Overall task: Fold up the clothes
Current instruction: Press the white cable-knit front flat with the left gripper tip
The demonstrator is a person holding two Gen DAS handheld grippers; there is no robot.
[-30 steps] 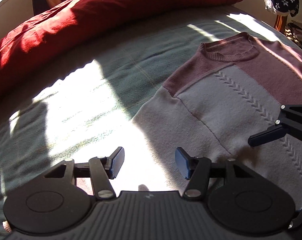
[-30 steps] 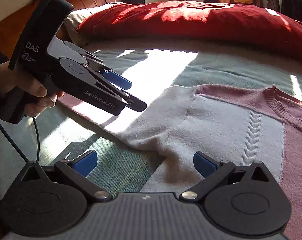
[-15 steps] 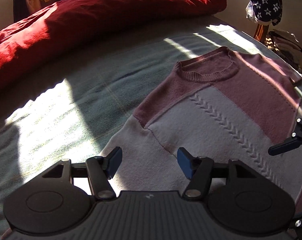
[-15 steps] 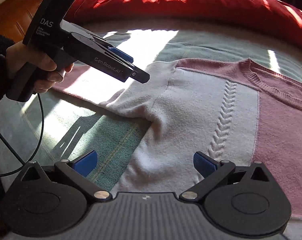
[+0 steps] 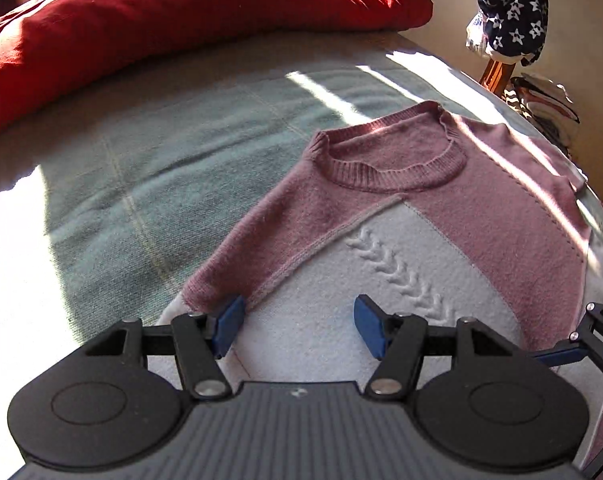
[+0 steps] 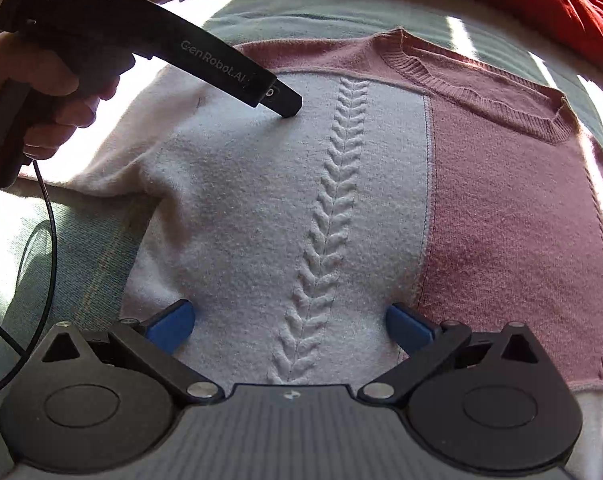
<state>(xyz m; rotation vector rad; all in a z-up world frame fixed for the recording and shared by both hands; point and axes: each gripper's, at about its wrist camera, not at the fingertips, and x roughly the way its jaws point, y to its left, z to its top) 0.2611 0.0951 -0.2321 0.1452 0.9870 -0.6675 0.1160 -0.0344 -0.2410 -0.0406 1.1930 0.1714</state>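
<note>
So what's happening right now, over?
Left gripper open, over the sweater's shoulder. Right gripper open, low over its white front. Sweater flat on the bed, unfolded. Nothing in the way.

At ten o'clock in your right wrist view, you are holding the left gripper [image 6: 285, 110]; its handle is showing "DAS" over "Data Acquisition System", and its side is showing "GenRobot.AI" running toward four o'clock.

Black grippers, blue-padded fingers [image 6: 169, 326], silver pivot screws, white "GenRobot.AI" lettering, thin black cable [image 6: 47, 200].
</note>
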